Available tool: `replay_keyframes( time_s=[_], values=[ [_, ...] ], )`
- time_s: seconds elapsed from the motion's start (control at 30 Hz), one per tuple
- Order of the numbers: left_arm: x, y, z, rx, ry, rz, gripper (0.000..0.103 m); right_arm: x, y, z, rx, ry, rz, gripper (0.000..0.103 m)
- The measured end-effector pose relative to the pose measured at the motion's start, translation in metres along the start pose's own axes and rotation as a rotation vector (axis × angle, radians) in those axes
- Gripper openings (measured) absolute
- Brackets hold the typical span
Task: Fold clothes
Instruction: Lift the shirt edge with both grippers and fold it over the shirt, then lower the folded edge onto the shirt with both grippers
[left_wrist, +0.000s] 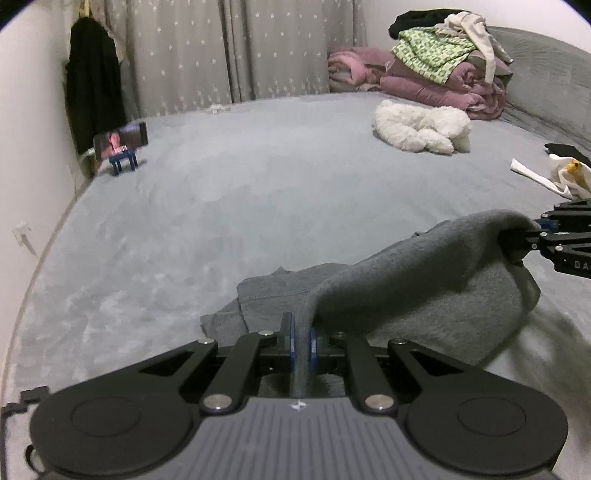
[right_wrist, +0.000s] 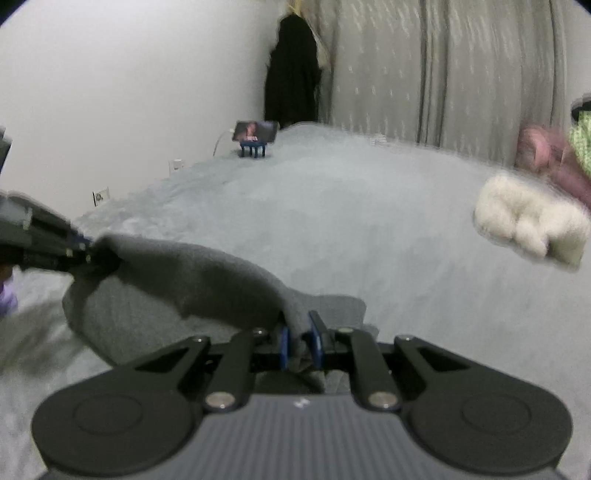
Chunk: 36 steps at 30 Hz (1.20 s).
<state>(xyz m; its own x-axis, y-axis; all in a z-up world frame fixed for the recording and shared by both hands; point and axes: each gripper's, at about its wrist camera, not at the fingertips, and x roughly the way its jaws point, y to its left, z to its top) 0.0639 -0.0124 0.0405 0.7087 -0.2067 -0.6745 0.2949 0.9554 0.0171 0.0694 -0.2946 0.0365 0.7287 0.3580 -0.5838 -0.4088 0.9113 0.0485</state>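
Grey bed (left_wrist: 229, 206) filled both views, curtains (left_wrist: 229, 51) behind it. Grey garment (left_wrist: 424, 291) lay near the bed's front edge, partly lifted off the sheet. Left tongs (left_wrist: 302, 341) were clamped on one edge of the garment; right tongs (right_wrist: 300, 341) were clamped on another edge, fabric stretched between them. White fluffy item (left_wrist: 421, 127) sat farther back on the bed, beyond the garment; phone on blue stand (left_wrist: 122, 147) stood at the bed's wall side.
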Motion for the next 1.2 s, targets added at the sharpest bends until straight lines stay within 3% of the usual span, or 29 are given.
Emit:
replay_keyframes(
  time_s=[0.43,0.6,0.73,1.07,1.13,1.2],
  values=[
    [0.038,0.028,0.013,-0.109,0.042,-0.058,0.011,0.045,-0.040,0.001,0.179,0.086,0.082,0.011],
    [0.040,0.072,0.005,-0.329,0.045,-0.167,0.022,0.048,-0.048,-0.003,0.222,0.081,0.101,0.011],
    [0.039,0.098,-0.008,-0.458,0.061,-0.139,0.025,0.051,-0.047,-0.004,0.234,0.077,0.110,0.012],
    [0.034,0.102,-0.015,-0.540,0.019,-0.224,0.035,0.053,-0.055,-0.007,0.277,0.063,0.166,0.019],
    [0.040,0.096,-0.015,-0.527,0.034,-0.204,0.035,0.055,-0.055,-0.008,0.277,0.063,0.164,0.018],
    [0.041,0.092,-0.014,-0.505,0.038,-0.165,0.028,0.055,-0.054,-0.008,0.267,0.059,0.151,0.013]
  ],
)
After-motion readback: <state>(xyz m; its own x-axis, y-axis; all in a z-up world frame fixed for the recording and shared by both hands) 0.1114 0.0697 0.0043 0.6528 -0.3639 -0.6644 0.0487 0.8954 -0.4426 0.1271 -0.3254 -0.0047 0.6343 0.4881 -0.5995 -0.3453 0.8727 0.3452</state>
